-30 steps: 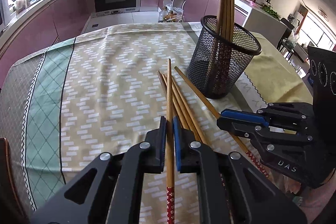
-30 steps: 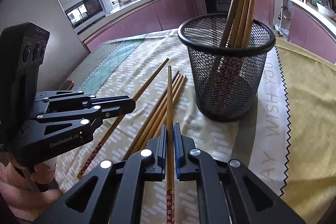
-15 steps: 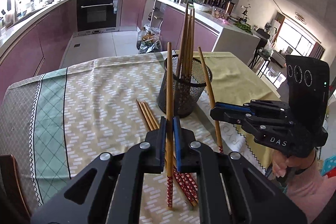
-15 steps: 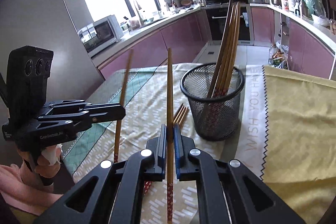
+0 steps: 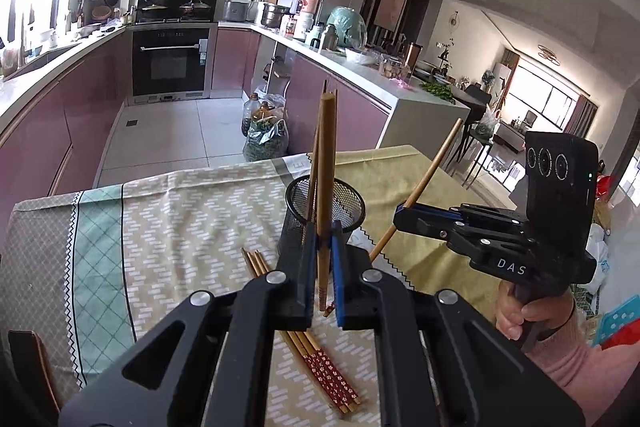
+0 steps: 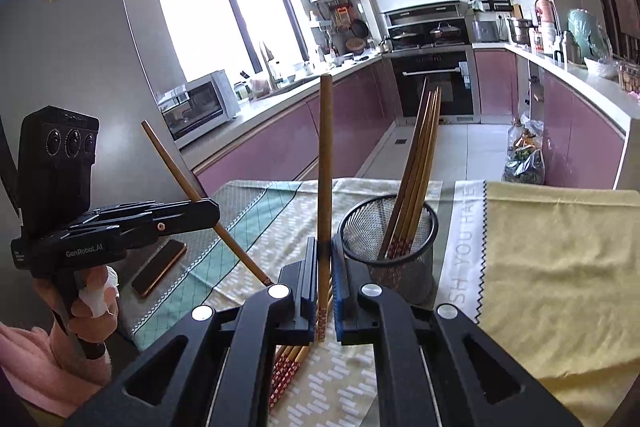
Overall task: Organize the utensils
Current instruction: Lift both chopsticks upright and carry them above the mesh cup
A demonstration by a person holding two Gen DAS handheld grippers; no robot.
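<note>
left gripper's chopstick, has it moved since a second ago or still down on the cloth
Yes. The chopstick in the left gripper has been lifted off the tablecloth and now stands above the mesh cup.

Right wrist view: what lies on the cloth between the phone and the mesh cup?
In the right wrist view, between the phone and the mesh cup lies a bundle of loose chopsticks, partly hidden by the right tongs.

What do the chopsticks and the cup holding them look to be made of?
Chopsticks: likely bamboo or wood, matte tan shafts, with red flower-patterned ends, probably painted or lacquered. Cup: black wire mesh you can see through, so probably coated metal.
</note>
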